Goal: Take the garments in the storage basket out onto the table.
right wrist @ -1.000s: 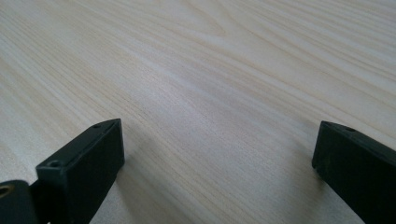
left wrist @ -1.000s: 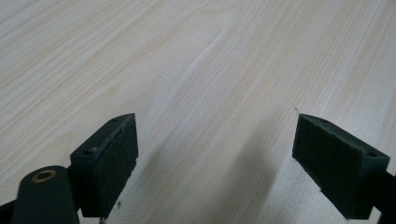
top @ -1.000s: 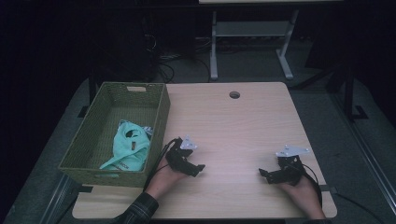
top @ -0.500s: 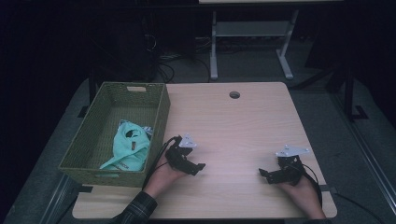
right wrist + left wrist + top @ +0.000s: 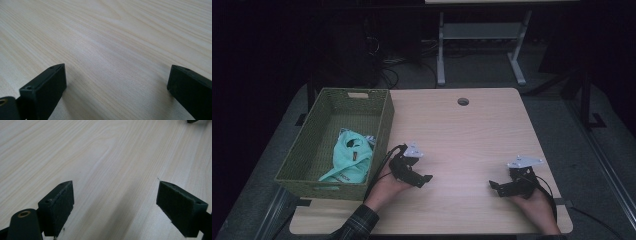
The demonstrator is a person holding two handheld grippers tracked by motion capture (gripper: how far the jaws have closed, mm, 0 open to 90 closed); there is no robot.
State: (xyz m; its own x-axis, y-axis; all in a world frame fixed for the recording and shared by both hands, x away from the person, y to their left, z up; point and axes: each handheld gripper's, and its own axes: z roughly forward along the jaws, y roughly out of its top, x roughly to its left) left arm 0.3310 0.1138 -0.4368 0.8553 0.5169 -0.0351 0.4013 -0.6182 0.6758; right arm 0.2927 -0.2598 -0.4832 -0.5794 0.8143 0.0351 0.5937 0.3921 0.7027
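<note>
My left gripper rests low on the wooden table, just right of a green woven basket; its jaws point right. In the left gripper view that gripper stands open, with bare wood between the pads. My right gripper lies near the table's front right, jaws pointing left. Its own view shows the right gripper open as well, holding nothing. A mint-green cloth lies crumpled inside the basket.
A round cable hole sits near the table's far edge. Beyond the table stands a grey metal frame on a dark floor with cables. The table's front edge runs just below both hands.
</note>
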